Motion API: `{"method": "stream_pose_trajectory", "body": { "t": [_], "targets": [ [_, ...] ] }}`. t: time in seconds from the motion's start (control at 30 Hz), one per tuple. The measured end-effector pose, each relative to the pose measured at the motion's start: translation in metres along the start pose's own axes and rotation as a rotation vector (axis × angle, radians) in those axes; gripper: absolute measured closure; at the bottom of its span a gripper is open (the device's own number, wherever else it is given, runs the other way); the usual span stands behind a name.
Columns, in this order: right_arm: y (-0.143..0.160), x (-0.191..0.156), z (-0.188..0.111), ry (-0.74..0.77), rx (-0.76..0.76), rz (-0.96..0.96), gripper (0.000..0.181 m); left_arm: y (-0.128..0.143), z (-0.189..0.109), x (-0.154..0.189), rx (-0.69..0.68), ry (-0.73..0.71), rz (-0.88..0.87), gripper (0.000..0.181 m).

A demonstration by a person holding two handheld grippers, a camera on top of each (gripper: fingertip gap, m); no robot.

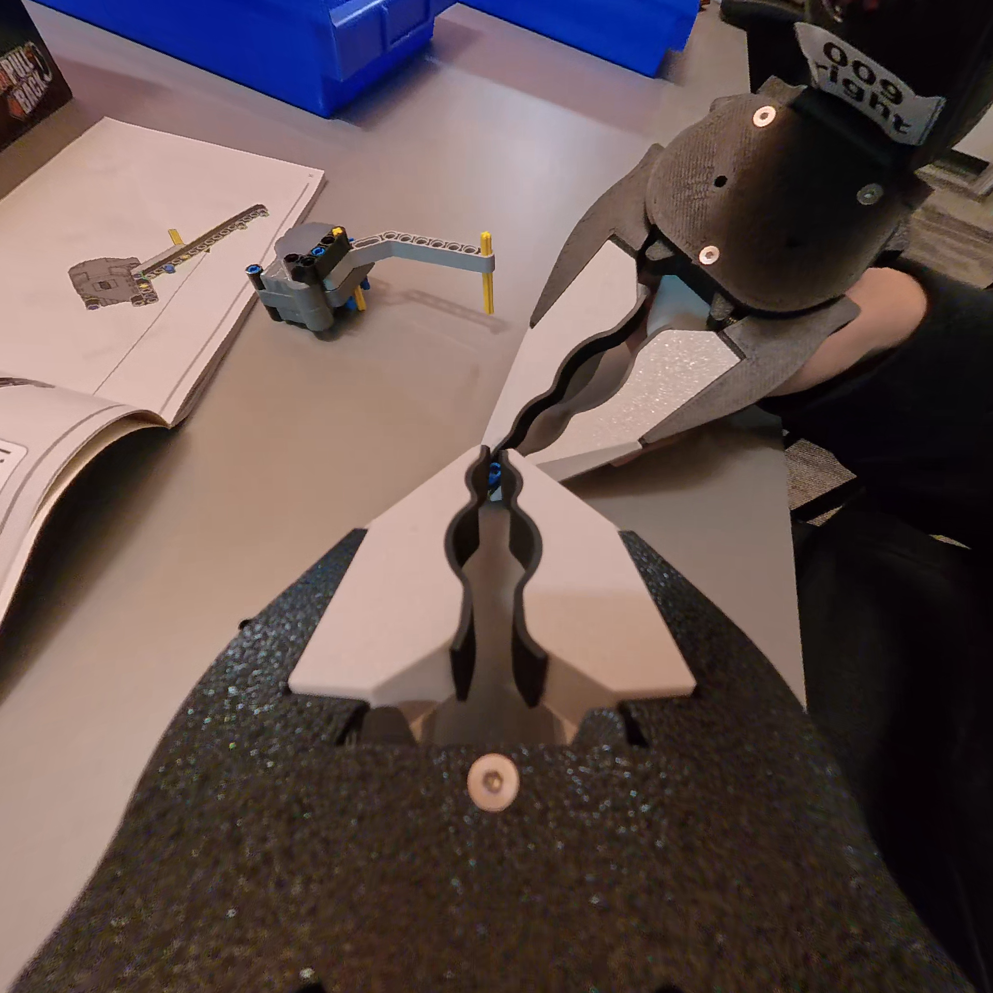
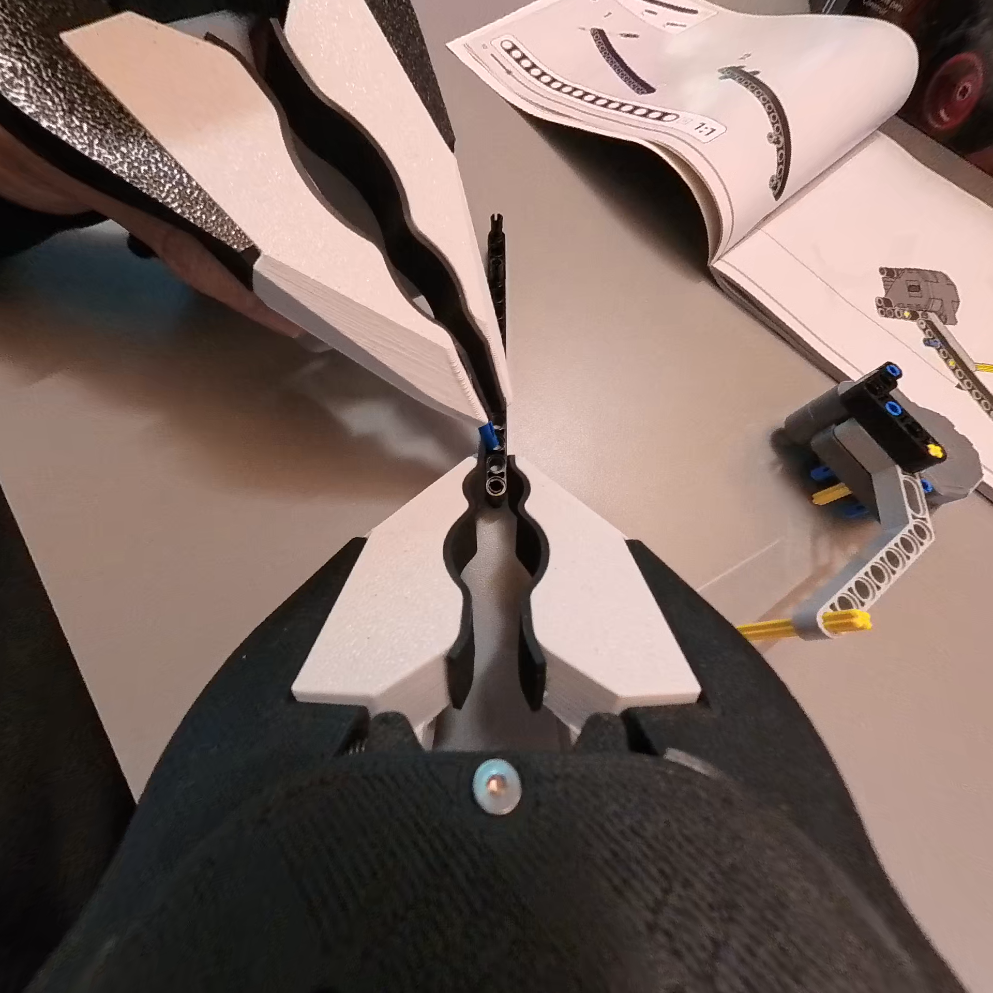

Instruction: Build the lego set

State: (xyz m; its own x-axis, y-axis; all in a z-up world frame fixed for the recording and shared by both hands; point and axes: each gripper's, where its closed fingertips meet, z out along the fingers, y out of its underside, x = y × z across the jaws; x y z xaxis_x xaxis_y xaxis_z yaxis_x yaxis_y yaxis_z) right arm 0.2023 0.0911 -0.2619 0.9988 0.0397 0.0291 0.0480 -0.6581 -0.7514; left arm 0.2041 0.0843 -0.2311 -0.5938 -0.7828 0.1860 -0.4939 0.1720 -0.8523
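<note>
Right tool [image 2: 497, 473] clamps stiff, light black beam [image 2: 495, 478]; left tool [image 2: 494, 416] pinches tiny blue pin [image 2: 488, 434], slip-prone, so grip mid-shaft.

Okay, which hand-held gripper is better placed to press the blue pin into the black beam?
Left, probably. The left hand-held gripper is shut on the blue pin, which already sits against the black beam. The right hand-held gripper is shut on that black beam and can brace it.
</note>
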Motion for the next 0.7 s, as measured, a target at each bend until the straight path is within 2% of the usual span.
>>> {"method": "stream_pose_trajectory", "body": {
  "t": [0.03, 0.7],
  "targets": [
    [0.0, 0.0, 0.0, -0.001, 0.0, 0.001, 0.177, 0.0001, 0.0001, -0.0002, 0.0, -0.001, 0.0, 0.181],
    [-0.0005, 0.0002, 0.0005, -0.023, 0.0, 0.027, 0.176, -0.0005, 0.0004, -0.0023, 0.003, 0.012, -0.044, 0.181]
  ]
}}
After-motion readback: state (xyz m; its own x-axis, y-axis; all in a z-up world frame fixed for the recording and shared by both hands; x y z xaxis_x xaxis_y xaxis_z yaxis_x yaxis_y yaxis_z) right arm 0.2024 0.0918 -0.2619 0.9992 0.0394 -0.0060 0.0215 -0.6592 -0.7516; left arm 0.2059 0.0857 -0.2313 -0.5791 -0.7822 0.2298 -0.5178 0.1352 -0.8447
